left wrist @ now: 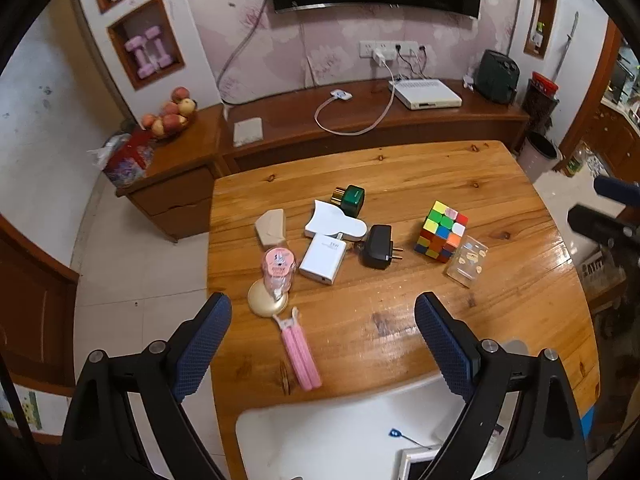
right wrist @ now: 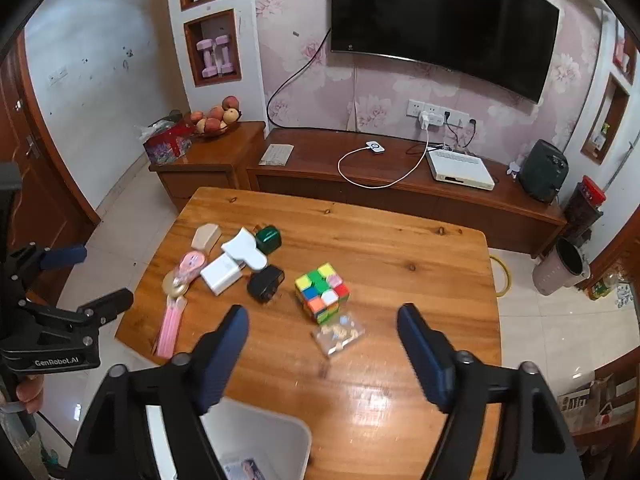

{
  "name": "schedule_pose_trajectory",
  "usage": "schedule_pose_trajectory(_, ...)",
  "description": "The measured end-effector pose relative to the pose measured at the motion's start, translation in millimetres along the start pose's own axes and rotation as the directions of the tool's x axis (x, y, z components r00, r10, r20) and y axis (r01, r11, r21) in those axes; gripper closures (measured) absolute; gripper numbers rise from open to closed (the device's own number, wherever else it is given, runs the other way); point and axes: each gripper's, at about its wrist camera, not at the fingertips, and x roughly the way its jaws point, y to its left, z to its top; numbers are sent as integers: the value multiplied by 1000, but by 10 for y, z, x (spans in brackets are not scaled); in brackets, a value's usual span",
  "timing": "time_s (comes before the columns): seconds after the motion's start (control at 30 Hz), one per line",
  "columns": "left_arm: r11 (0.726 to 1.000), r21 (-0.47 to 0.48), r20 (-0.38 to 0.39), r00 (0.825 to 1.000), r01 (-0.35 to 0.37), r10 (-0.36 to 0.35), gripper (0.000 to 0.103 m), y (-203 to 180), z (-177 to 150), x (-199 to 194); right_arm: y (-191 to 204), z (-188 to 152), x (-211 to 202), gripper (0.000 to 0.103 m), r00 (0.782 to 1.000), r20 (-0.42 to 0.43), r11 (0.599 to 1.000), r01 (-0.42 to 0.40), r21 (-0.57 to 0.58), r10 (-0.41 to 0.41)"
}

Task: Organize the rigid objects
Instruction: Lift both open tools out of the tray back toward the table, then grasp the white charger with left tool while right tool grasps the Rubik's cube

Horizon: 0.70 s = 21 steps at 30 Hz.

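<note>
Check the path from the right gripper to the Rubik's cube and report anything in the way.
The right gripper is open above the table. A clear plastic case lies just in front of the Rubik's cube, between it and the gripper. Nothing else visible stands in that path; the black adapter sits off to the cube's left.

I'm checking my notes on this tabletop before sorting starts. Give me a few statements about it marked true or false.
1. Both grippers, left gripper and right gripper, are open and hold nothing. True.
2. The puzzle cube sits in the white bin. False: it stands on the wooden table.
3. The black adapter lies between the white charger and the cube. True.
4. The pink-handled tool stands upright. False: it lies flat.
</note>
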Motion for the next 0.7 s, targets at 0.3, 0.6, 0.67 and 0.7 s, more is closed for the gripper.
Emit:
schedule_pose_trajectory(0.3, 997, 29, -140, 988, 71, -67, 9, 52, 248, 893, -102, 347, 869, 24, 993, -117, 999, -20, -48, 14)
schedule_pose_trajectory(0.6, 993, 92, -249, 967, 76, -51, 9, -43, 312, 1644, -56, 266, 1825, 24, 969, -244, 995, -66, -73, 46)
schedule_pose_trajectory(0.67, 992, 93, -270, 961, 89, -61, 9, -72, 325, 1754, -44, 236, 1937, 24, 963, -263, 994, -77, -74, 55)
schedule_pose_trajectory(0.7, 991, 97, -276, 959, 88, -58, 9, -88, 335, 1787, -47, 211, 2002, 24, 960, -273, 994, -82, -72, 59)
